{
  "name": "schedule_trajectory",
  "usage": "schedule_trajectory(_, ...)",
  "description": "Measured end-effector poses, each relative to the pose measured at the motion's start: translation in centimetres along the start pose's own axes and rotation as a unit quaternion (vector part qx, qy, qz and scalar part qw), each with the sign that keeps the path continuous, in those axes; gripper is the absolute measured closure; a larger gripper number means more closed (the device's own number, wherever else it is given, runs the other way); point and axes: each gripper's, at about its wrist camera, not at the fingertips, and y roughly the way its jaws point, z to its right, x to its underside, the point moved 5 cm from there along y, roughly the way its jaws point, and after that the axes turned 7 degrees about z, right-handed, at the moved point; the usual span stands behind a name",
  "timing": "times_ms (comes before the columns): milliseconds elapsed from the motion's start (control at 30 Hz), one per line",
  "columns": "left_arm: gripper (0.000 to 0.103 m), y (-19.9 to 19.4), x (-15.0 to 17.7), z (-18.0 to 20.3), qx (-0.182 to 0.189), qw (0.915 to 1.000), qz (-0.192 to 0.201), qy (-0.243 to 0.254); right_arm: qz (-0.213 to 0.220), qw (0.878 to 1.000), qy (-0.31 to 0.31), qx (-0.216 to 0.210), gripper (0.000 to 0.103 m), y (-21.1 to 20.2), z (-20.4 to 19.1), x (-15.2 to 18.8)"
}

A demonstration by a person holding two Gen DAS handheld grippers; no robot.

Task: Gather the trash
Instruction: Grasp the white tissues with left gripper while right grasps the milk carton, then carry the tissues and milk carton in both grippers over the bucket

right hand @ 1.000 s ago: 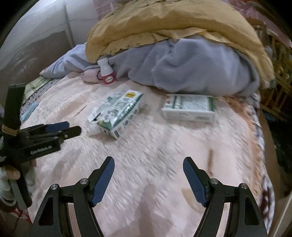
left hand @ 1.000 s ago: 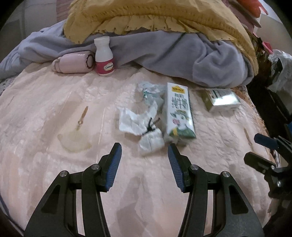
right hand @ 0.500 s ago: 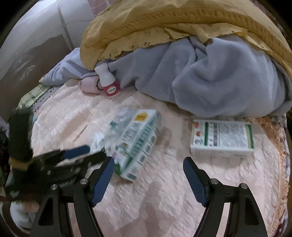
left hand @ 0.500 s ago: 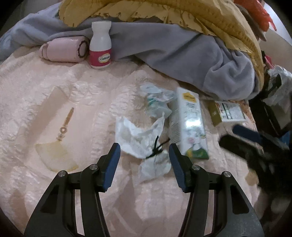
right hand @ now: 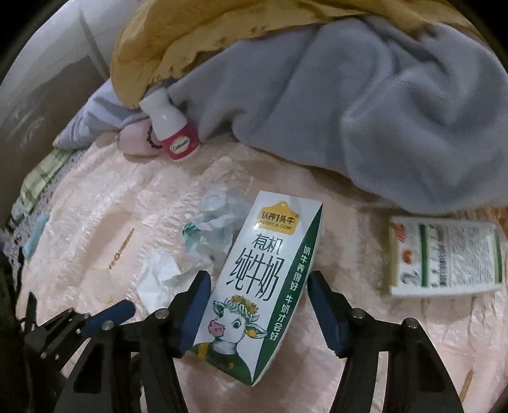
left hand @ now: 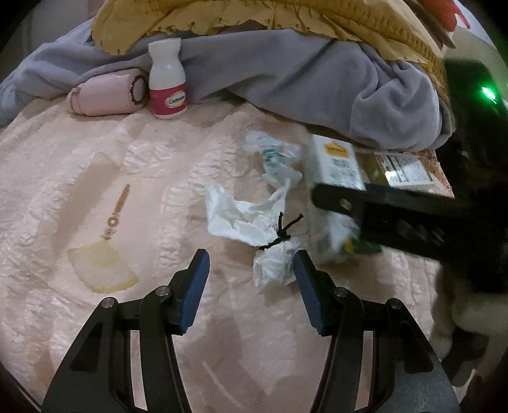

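we count one milk carton (right hand: 254,279), one crumpled white tissue (left hand: 254,222) knotted with a dark tie, one clear crumpled wrapper (left hand: 274,154) with teal print, one flat green-and-white box (right hand: 444,257), one white pill bottle (left hand: 167,85) with a pink label, and one pink pouch (left hand: 104,97), all on a pale pink bed cover (left hand: 95,159). behind them lie a grey blanket (right hand: 365,111) and a yellow quilt (right hand: 190,28) piled on top of it.

the carton lies flat, white with green sides, a yellow badge near its top, dark chinese lettering and a cartoon cow with flowers on its head. the tissue sits just left of the carton, and the wrapper lies beyond it, beside the carton's top end.

our right tool (right hand: 257,305) is spread wide with the lower half of the carton between its blue pads; the left pad looks at or near the carton's edge, the right one stands a little clear, so nothing is gripped. our left tool (left hand: 250,276) is also wide open and holds nothing, with the knotted end of the tissue between its tips, close to the right pad.
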Motion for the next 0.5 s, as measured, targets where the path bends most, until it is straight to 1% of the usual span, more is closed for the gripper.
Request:
schedule_trajectory(67,0.049,0.5,-0.1,0.6,0.007,1.0000,0.000,-0.001,0.002,1.000,-0.004,0.000,0.045,-1.0,0.8,0.3)
schedule_trajectory(100,0.049,0.8,-0.2,0.9,0.012,0.9999,-0.001,-0.001,0.005,1.000,-0.002,-0.008,0.046,-1.9,1.3,0.6)
schedule_trajectory(167,0.052,1.4,-0.2,1.4,0.023,0.9997,-0.007,-0.002,0.010,1.000,-0.002,-0.014,0.046,-3.7,2.1,1.1)
schedule_trajectory(200,0.065,1.6,-0.1,1.5,0.030,0.9995,-0.010,-0.007,0.015,1.000,-0.004,-0.017,0.046,-4.9,2.5,1.5)
schedule_trajectory(233,0.082,1.9,0.1,1.8,0.039,0.9990,-0.017,-0.011,0.020,1.000,-0.004,-0.021,0.046,-6.0,2.9,1.8)
schedule_trajectory(267,0.082,1.7,0.4,2.0,0.044,0.9987,-0.020,-0.015,0.024,0.999,-0.004,-0.023,0.046,-7.1,3.3,2.4)
schedule_trajectory(300,0.084,1.4,0.5,2.0,0.042,0.9989,-0.016,-0.018,0.028,0.999,-0.007,-0.024,0.046,-8.3,3.6,3.0)
schedule_trajectory(367,0.086,0.6,0.8,2.3,0.049,0.9985,-0.013,-0.019,0.031,0.999,-0.015,-0.023,0.046,-9.8,3.8,4.3)
schedule_trajectory(500,0.086,-2.0,2.0,3.3,0.053,0.9984,-0.003,-0.016,0.032,0.999,-0.023,-0.019,0.046,-13.2,4.9,7.9)
